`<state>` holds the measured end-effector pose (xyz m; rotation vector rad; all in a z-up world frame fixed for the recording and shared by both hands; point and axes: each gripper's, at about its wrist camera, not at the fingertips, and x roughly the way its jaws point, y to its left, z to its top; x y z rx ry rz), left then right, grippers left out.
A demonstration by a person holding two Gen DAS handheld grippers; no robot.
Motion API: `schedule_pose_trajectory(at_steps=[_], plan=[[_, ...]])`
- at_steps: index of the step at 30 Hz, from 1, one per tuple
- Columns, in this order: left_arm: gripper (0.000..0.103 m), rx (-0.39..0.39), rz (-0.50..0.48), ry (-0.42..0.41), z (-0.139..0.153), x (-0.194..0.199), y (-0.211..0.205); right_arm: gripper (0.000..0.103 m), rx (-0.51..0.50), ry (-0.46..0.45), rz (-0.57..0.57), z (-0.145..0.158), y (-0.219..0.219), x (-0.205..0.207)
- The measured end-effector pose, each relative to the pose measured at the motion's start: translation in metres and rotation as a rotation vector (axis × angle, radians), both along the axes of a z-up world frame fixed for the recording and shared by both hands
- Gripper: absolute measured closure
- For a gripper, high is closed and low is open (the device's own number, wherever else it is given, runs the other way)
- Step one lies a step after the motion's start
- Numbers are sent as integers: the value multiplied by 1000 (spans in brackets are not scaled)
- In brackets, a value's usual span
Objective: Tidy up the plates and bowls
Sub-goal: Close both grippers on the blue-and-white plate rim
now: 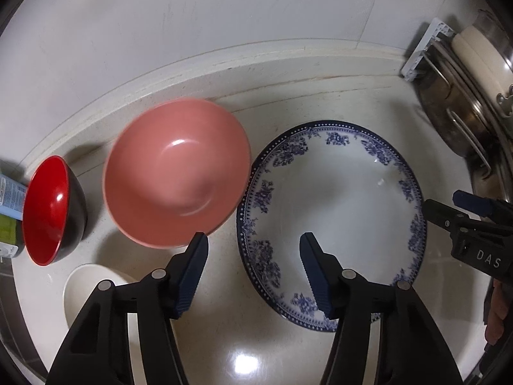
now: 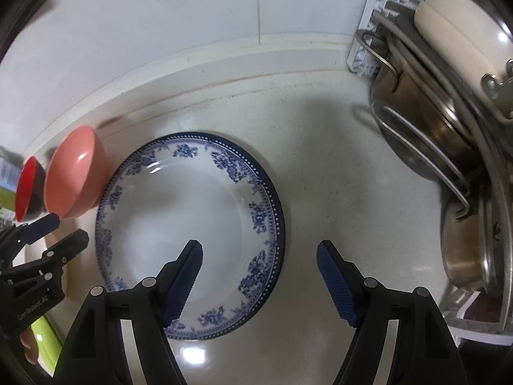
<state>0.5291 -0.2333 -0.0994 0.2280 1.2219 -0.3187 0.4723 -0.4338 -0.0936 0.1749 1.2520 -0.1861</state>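
Note:
A blue-and-white floral plate (image 1: 336,199) lies flat on the counter; it also shows in the right wrist view (image 2: 179,211). A pink bowl (image 1: 176,173) sits left of it, tilted, with a red-and-black bowl (image 1: 51,208) further left. A cream bowl (image 1: 86,288) lies under my left gripper's left finger. My left gripper (image 1: 253,247) is open and empty, straddling the plate's left rim. My right gripper (image 2: 259,253) is open and empty, straddling the plate's right rim. The pink bowl (image 2: 73,176) and red bowl (image 2: 27,189) show at the left of the right wrist view.
A dish rack (image 2: 362,54) with steel pots and lids (image 2: 433,134) and a cream dish (image 2: 449,29) stands at the right against the wall. A carton (image 1: 9,199) stands at the far left. A raised counter lip (image 1: 224,61) runs along the back.

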Motion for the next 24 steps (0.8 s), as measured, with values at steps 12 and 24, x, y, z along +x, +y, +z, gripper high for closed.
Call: schedule_pose_trajectory(at_steps=[12, 24], plan=[[58, 16, 26, 45, -23, 4, -5, 49, 67, 35, -32, -32, -12, 6], [64, -2, 83, 55, -33, 17, -5, 57, 107, 62, -51, -56, -25, 24]])
